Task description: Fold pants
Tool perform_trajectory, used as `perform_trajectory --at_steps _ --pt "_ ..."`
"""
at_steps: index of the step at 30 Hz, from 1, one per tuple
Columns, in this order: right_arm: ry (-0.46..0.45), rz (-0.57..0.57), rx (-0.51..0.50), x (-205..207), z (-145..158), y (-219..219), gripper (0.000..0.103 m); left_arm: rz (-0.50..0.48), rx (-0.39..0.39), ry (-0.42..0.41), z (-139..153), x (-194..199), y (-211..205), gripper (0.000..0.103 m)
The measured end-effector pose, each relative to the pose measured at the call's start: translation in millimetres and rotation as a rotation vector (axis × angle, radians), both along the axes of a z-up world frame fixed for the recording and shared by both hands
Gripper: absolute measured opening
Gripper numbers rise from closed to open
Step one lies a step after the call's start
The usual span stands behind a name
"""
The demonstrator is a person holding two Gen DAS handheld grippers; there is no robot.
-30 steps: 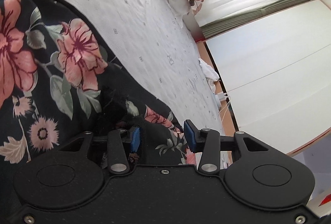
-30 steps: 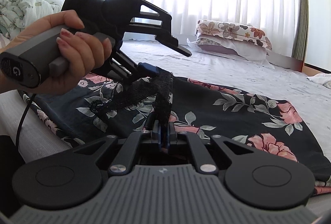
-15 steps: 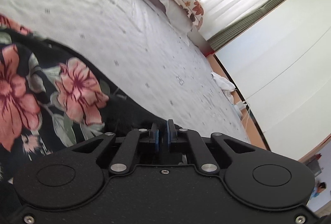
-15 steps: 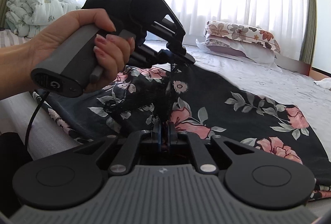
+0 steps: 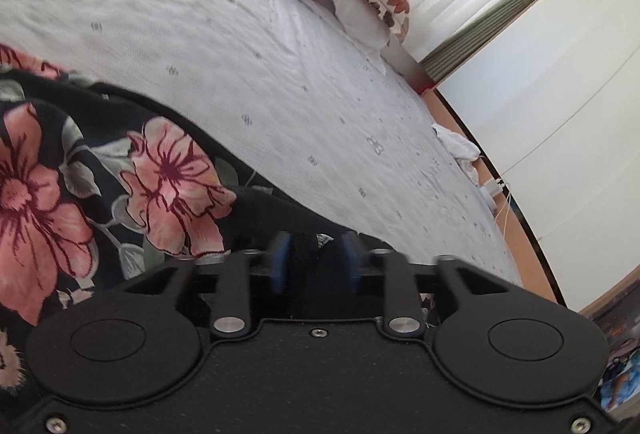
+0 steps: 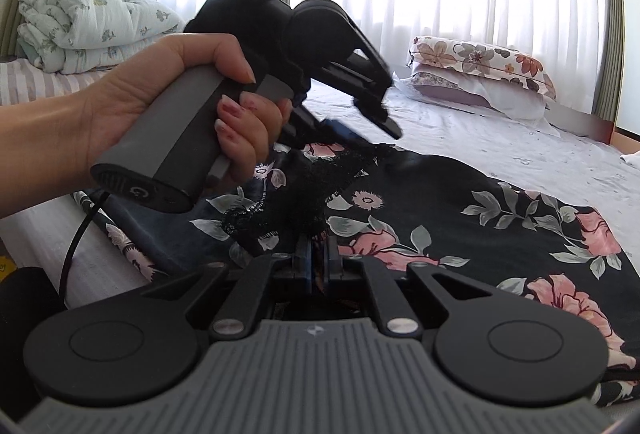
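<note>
Well short of the pillow (image 6: pixel 480 61), has just been parting the left tool (image 5: pixel 314 252) to a middling gap, with black lace trim (image 6: pixel 304 185) bunched loosely between the pads: likely a regrip, no fold made yet. Clamps the same scalloped lace in the nearly closed right tool (image 6: pixel 318 254). Shows thin, limp floral pants (image 6: pixel 460 209) spread on the crinkled bed sheet (image 6: pixel 500 153), nearer than the pillow.

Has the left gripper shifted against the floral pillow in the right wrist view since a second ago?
Yes. The left gripper now sits higher and nearer the floral pillow, its jaws just reopened around the lace edge of the pants.
</note>
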State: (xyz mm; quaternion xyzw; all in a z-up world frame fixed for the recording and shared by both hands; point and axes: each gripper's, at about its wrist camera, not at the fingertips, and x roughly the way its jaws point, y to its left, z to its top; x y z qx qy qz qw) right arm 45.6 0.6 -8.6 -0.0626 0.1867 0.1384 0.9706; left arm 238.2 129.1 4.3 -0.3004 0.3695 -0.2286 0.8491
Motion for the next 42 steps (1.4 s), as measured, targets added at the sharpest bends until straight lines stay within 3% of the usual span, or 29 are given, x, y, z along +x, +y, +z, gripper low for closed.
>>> perform_trajectory --at_steps 2,3,4,5,11,18,20,22,23,24,25,29,35,38,40,42 --pt "-0.002 -0.002 -0.006 0.1 -0.4 1.0 0.01 -0.003 -0.013 0.012 -6.0 5.0 -2.5 0.04" --pt "-0.002 -0.002 -0.007 0.1 -0.3 1.3 0.01 0.015 0.0 0.014 -7.2 5.6 -4.4 0.03" --pt "-0.002 -0.003 -0.006 -0.1 0.0 1.3 0.01 0.037 0.03 -0.002 -7.1 4.5 -6.4 0.003" --pt "-0.001 -0.004 -0.003 0.0 0.4 1.1 0.01 0.045 0.058 -0.028 -5.2 1.7 -8.2 0.0" --pt "0.005 -0.001 0.025 0.8 0.9 -3.5 0.01 0.116 0.185 -0.203 21.3 -28.4 -10.3 0.001" --pt "0.009 0.035 0.032 1.4 1.0 -1.3 0.011 0.14 0.294 -0.133 11.4 -26.1 -12.5 0.001" --pt "0.015 0.062 0.036 0.7 0.8 -0.5 0.018 0.132 0.336 -0.15 12.5 -32.3 -17.8 0.002" --pt "0.017 0.096 0.05 -0.7 0.8 -0.9 0.024 0.123 0.373 -0.17 16.8 -39.0 -23.8 0.008" --pt "0.017 0.11 0.059 -1.7 1.4 -1.9 0.042 0.123 0.391 -0.175 18.9 -41.7 -26.4 0.009" --pt "0.019 0.127 0.07 -2.6 2.4 -3.1 0.047 0.126 0.413 -0.177 20.8 -44.2 -29.4 0.009" --pt "0.021 0.139 0.084 -4.2 4.0 -4.2 0.059 0.131 0.443 -0.177 22.7 -46.9 -33.4 0.01" --pt "0.008 0.137 0.102 -9.1 11.4 -10.3 0.075 0.156 0.545 -0.154 25.2 -51.1 -41.2 0.021" --pt "-0.022 0.085 0.089 -20.0 19.7 -30.0 0.082 0.189 0.579 -0.128 30.1 -64.5 -38.3 0.037" --pt "-0.037 0.031 0.08 -25.7 22.8 -44.8 0.087 0.228 0.581 -0.119 32.5 -73.2 -28.3 0.055" --pt "-0.042 -0.009 0.073 -29.2 23.8 -55.7 0.089 0.269 0.57 -0.116 34.3 -78.9 -15.0 0.075" --pt "-0.041 -0.056 0.06 -31.4 23.6 -67.1 0.09 0.321 0.549 -0.12 35.8 -88.1 0.5 0.089"
